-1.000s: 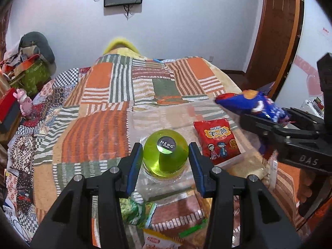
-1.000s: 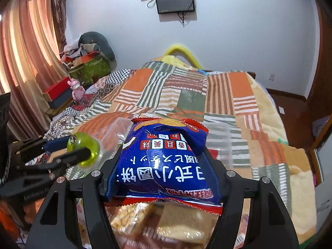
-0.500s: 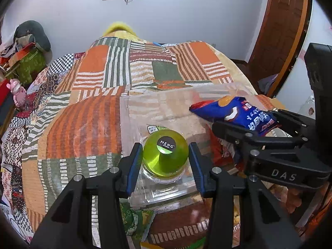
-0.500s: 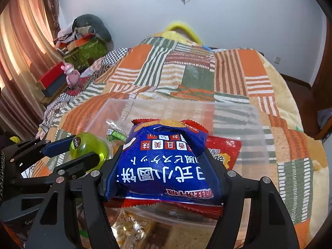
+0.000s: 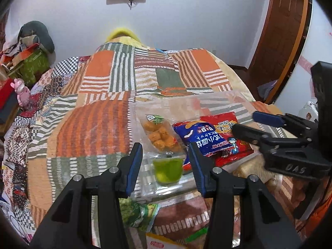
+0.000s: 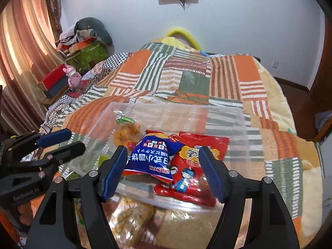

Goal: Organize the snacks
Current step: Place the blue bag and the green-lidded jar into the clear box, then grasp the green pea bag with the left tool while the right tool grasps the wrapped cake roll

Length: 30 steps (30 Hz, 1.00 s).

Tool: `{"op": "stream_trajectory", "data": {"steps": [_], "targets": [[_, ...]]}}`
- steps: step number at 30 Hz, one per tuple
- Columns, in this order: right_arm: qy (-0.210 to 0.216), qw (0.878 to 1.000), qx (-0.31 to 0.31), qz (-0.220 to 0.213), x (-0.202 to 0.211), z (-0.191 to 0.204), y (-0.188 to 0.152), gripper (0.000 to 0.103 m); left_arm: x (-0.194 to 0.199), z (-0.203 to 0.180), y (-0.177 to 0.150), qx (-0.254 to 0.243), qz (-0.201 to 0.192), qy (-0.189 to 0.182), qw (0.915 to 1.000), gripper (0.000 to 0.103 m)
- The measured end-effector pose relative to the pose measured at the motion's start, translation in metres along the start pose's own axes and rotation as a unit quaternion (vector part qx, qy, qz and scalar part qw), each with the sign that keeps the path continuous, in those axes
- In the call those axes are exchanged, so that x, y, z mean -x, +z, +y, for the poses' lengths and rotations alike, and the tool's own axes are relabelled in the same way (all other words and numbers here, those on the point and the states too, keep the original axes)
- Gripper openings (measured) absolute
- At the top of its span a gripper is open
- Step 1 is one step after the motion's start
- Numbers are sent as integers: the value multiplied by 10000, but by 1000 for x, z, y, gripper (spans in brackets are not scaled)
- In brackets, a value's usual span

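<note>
A clear plastic box [image 5: 207, 99] sits on the patchwork bedspread. In it lie a green jelly cup [image 5: 168, 170], a packet of orange snacks [image 5: 159, 132], a blue snack bag [image 5: 205, 137] and under it a red packet [image 5: 226, 124]. My left gripper [image 5: 165, 147] hangs open just above the jelly cup and does not touch it. My right gripper [image 6: 162, 148] is open over the blue bag [image 6: 151, 155] and red packet [image 6: 195, 161], both lying free below its fingers. The left gripper [image 6: 75, 139] shows at the left of the right wrist view.
Loose snacks lie in front of the box: a green packet [image 5: 134, 213] and a clear bag of crackers [image 6: 132, 217]. A pink toy [image 6: 72, 76] and stacked boxes stand left of the bed. A wooden door [image 5: 276, 31] is at the right.
The jelly cup has left the left gripper and now lies in the box. The blue bag has dropped from the right gripper onto the red packet. Both grippers sank towards the box.
</note>
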State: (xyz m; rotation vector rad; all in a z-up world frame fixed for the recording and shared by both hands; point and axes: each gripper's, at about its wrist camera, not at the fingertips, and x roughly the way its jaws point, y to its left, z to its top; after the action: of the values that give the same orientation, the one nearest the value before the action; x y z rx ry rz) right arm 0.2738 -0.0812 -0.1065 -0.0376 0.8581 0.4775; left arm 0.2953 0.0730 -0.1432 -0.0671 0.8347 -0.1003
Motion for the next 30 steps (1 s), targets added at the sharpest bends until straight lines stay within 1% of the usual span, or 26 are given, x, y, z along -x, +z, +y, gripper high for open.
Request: {"op": "stream_trajectory", "data": {"steps": [5,7,11,14,18,24,27,30], "targets": [[-169,9997,38,-172,25,-9,-6,68,18,10,-7,15,-15,174,9998,54],[-230,9995,4,-216,34,-15,-10,68,21,15,-11,16,14,253,9997,56],[-406,9989,-99,-230,49,-30,-20,68,23,26,-25,62,143,376,9992,59],[-570,9981,-131,-183,54,-40,-30,68,20,35,-40,142,316,439,9984,62],[-798,9965,-246,14,56,-57,-50,69,12,45,-58,188,526,495,9972,64],[-978,9926,-567,452,48,-82,-79,69,-7,54,-81,266,894,383,9949,65],[-913,9905,-793,660,40,-91,-92,69,-18,55,-88,282,1019,365,9937,66],[-785,9895,-929,780,34,-92,-97,69,-30,55,-93,320,1128,354,9925,69]]}}
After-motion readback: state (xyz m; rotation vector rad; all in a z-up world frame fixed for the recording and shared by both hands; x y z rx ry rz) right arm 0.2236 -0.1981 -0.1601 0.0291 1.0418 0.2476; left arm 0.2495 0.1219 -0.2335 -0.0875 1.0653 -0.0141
